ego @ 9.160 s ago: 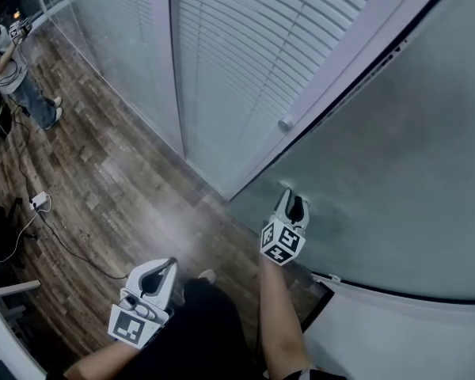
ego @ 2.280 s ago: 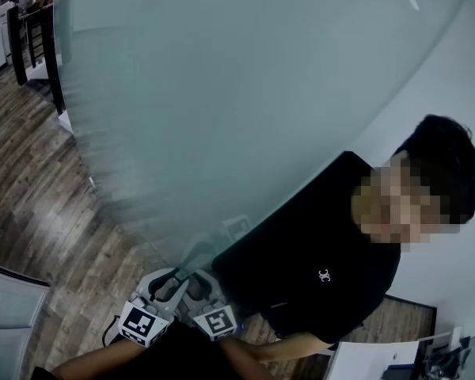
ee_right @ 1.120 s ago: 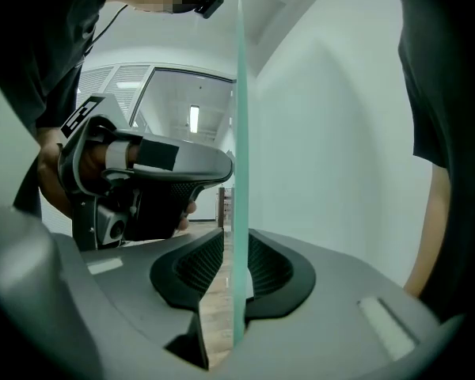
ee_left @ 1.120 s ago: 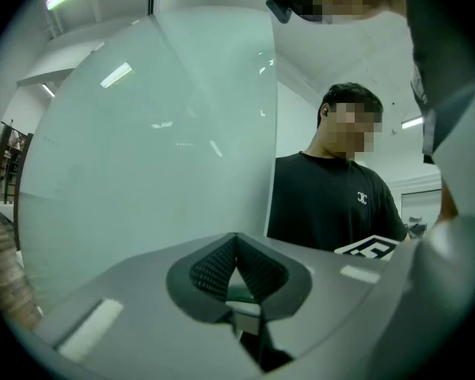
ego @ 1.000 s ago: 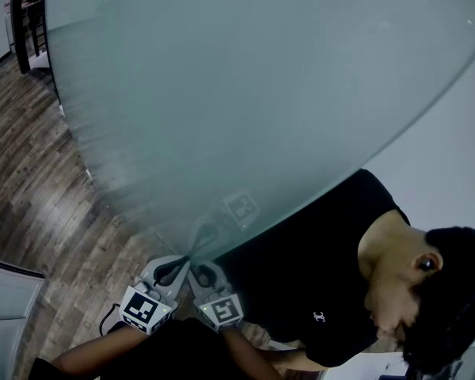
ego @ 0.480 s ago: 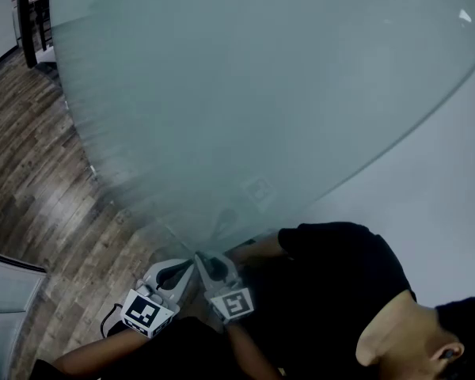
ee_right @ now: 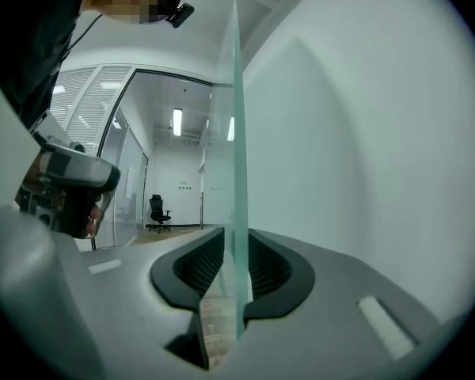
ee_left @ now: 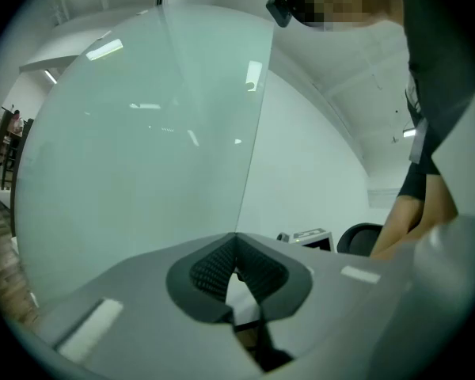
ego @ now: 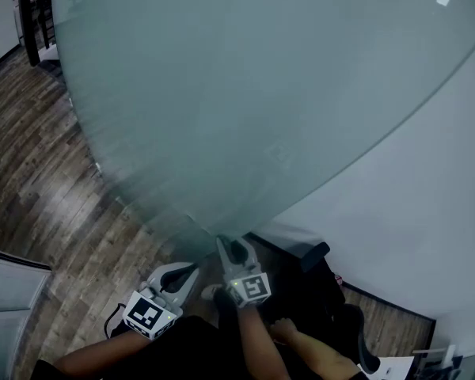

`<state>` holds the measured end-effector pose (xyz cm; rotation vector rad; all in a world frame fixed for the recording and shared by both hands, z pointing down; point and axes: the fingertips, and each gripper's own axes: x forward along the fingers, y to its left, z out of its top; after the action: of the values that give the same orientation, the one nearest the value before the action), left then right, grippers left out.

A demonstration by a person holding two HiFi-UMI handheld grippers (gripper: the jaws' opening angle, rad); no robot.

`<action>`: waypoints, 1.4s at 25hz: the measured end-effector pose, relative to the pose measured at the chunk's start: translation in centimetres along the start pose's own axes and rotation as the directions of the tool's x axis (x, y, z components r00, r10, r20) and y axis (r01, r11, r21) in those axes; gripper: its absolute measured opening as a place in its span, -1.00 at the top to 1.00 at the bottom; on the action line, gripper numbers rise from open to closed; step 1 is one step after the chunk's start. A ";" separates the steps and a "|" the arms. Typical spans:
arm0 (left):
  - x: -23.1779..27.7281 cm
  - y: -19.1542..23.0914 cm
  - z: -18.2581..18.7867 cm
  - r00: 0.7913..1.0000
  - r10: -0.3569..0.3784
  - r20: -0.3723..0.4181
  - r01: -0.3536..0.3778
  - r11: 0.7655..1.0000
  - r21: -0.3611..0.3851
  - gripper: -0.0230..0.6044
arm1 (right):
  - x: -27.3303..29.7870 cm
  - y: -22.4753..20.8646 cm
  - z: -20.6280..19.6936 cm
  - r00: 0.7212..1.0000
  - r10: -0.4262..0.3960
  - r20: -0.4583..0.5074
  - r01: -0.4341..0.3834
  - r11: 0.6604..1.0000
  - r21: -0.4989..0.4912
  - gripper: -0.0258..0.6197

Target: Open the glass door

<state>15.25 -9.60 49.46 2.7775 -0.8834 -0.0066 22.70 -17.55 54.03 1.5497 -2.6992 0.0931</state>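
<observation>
Right tongs (ee_right: pixel 236 261) are being opened around the edge of the glass door (ee_right: pixel 239 117); a straight withdrawal is advised. Left tongs (ee_left: pixel 236 261), beside the door, are pressed together, empty.

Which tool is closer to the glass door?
Right. The right tool has the glass door edge between its opening jaws; the left tool, shut, sits just short of it.
</observation>
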 end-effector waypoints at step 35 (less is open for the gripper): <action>0.8 1.5 -0.1 1.000 0.025 0.007 -0.025 1.000 -0.008 0.93 | 5.3 -14.0 0.1 0.995 0.095 -0.024 -0.095 0.995 -0.011 0.61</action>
<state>15.10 -11.20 49.93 2.7607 -0.9174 -0.0156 32.12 -29.20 54.75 1.4076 -2.7496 0.0961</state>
